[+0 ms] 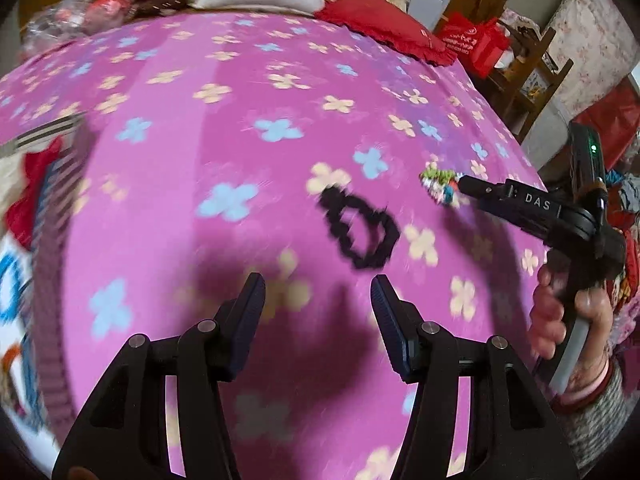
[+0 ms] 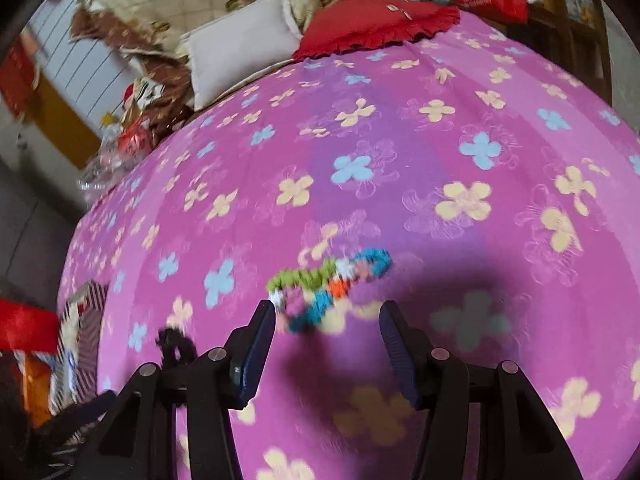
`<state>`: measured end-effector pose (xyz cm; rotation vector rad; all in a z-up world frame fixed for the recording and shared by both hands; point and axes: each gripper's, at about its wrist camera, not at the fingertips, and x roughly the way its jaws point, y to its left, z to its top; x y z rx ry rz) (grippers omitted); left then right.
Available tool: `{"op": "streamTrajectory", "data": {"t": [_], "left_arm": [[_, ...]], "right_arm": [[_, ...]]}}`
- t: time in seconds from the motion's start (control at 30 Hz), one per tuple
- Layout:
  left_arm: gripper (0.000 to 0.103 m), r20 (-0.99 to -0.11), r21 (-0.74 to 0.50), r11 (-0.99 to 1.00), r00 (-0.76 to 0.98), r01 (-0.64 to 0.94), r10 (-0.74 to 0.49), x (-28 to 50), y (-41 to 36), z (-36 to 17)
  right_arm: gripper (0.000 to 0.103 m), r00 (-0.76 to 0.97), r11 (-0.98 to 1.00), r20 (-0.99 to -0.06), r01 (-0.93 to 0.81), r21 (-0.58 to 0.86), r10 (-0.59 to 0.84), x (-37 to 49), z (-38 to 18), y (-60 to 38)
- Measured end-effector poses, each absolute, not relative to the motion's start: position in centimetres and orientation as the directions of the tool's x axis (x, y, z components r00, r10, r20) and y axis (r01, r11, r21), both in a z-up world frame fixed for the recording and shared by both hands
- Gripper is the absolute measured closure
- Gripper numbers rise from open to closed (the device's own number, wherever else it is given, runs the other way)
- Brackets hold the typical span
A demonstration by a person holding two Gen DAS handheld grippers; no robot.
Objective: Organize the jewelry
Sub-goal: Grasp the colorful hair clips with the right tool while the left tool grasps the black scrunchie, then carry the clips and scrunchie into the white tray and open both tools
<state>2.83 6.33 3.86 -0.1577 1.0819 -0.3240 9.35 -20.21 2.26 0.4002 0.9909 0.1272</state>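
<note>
Left wrist view: my left tongs [image 1: 318, 294] hang released above the black fuzzy loop [image 1: 360, 230]; my right tongs [image 2: 328, 320] stand released before the multicoloured beaded band [image 2: 328, 290].

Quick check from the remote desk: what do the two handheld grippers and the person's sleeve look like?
Both grippers are matte black with ribbed dark-blue pads and silver pivot pins. The right gripper carries white DAS lettering, a green light and a pale grey handle. The sleeve is speckled grey knit over a pink cuff.

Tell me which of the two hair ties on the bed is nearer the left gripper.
The black hair tie, lying just ahead of the left gripper; the multicoloured hair tie lies farther off, by the right gripper.
</note>
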Motion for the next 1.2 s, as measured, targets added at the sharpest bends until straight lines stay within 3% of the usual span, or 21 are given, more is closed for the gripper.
{"op": "streamTrajectory", "data": {"t": [0.17, 0.3, 0.37, 0.4, 0.43, 0.5, 0.57, 0.87, 1.2], "left_arm": [[0.049, -0.851, -0.333, 0.929, 0.373, 0.162, -0.37, 6.8, 4.7, 2.1], [0.05, -0.853, -0.302, 0.936, 0.389, 0.178, -0.349, 7.7, 3.7, 1.9], [0.063, -0.851, -0.288, 0.941, 0.404, 0.176, -0.336, 7.8, 3.1, 1.8], [0.084, -0.855, -0.272, 0.947, 0.409, 0.173, -0.32, 8.0, 2.9, 1.6], [0.098, -0.859, -0.256, 0.951, 0.411, 0.172, -0.305, 8.0, 2.7, 1.4], [0.098, -0.852, -0.275, 0.946, 0.412, 0.171, -0.322, 7.8, 2.8, 1.3], [0.098, -0.85, -0.295, 0.942, 0.406, 0.159, -0.335, 7.4, 3.2, 1.3], [0.099, -0.771, -0.372, 0.91, 0.484, 0.185, -0.414, 3.4, 6.2, 6.3], [0.099, -0.686, -0.406, 0.893, 0.581, 0.193, -0.438, -2.6, 11.3, 11.4]], "right_arm": [[0.049, 0.533, 0.924, -0.798, 0.077, 0.375, 0.28, 11.1, 1.9, -19.2], [0.05, 0.535, 0.95, -0.813, 0.06, 0.308, 0.23, 11.7, 1.9, -18.0], [0.05, 0.536, 0.965, -0.822, 0.049, 0.259, 0.193, 11.9, 1.9, -17.3], [0.05, 0.537, 0.97, -0.825, 0.044, 0.238, 0.178, 12.0, 1.8, -17.0], [0.053, 0.539, 0.977, -0.828, 0.04, 0.211, 0.157, 12.1, 1.8, -16.7], [0.067, 0.548, 0.976, -0.819, 0.024, 0.218, 0.169, 12.1, 1.8, -16.6], [0.092, 0.536, 0.976, -0.827, 0.027, 0.216, 0.168, 12.3, 1.7, -16.5], [0.092, 0.568, 0.921, -0.765, 0.031, 0.388, 0.304, 10.6, 4.3, -19.1], [0.092, 0.578, 0.945, -0.774, 0.015, 0.327, 0.258, 8.7, 5.9, -18.4]]}}
